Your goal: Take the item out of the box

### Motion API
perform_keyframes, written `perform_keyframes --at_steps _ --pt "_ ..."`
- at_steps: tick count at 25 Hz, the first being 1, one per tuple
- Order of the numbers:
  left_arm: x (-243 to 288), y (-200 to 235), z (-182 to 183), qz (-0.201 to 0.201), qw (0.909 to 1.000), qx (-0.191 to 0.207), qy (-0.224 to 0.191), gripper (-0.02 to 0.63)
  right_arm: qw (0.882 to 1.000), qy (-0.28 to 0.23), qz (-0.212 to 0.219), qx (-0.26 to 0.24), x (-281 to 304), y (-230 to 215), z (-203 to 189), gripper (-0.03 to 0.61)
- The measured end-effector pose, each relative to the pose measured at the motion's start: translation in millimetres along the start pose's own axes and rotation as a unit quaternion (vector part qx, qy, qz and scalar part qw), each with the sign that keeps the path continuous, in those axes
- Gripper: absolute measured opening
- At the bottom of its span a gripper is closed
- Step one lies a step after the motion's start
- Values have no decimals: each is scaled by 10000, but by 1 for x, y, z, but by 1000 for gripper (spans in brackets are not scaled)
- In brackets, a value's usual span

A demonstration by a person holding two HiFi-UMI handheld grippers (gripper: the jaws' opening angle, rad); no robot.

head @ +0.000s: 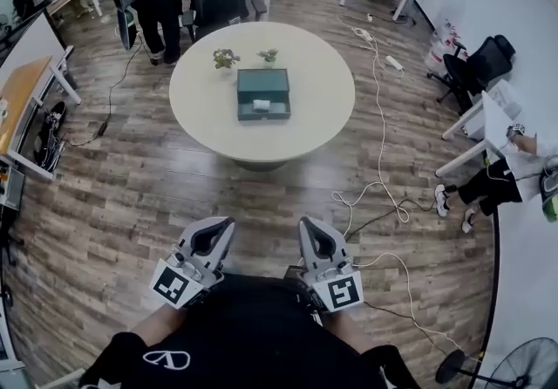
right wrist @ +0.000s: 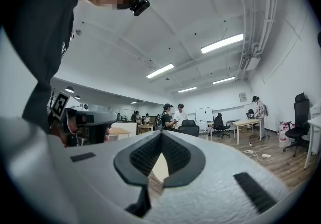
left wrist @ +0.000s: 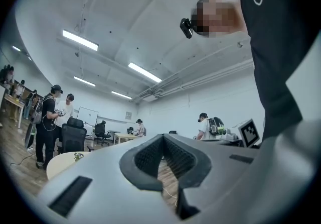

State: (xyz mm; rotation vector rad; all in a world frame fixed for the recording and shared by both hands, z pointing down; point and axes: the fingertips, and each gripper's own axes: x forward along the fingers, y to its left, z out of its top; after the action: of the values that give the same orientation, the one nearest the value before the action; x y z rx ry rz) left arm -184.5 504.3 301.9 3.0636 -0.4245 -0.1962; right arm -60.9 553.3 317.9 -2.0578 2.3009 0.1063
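The green box (head: 263,93) lies open at the middle of the round bench (head: 205,108), and a white item (head: 261,105) lies inside it. The left tongs (head: 221,224) and the right tongs (head: 309,224) are both clenched on nothing, close to the person and well apart from the bench.

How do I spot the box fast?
Find the big round table on the wooden floor. The box sits at its centre, beside two little potted plants. It alone is dark green and rectangular, with a white item inside.
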Motion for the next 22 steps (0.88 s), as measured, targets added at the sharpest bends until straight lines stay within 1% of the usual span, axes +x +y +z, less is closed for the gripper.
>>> perform_keyframes --at_steps 5,7,10,13,16,19,22 --pt "30 22 -10 104 9999 -64 87 5 9999 103 58 90 23 -29 -14 5" --pt "44 38 -13 103 9999 -85 50 5 9997 176 104 138 38 -40 -23 5" --pt "69 68 -20 43 10000 -87 6 5 9999 60 47 86 71 -60 -26 5" --pt "100 114 -27 -37 9999 -76 -65 5 10000 28 25 -13 116 -78 -32 5" --pt "140 170 -28 -181 9997 -39 -131 5 9995 149 -47 -273 171 -102 -38 5" --pt "183 230 -22 -378 9992 52 -146 5 9989 250 -217 -333 235 -131 -39 5" --pt "220 289 -18 -541 9984 73 -153 5 9982 273 -261 -456 300 -150 -37 5"
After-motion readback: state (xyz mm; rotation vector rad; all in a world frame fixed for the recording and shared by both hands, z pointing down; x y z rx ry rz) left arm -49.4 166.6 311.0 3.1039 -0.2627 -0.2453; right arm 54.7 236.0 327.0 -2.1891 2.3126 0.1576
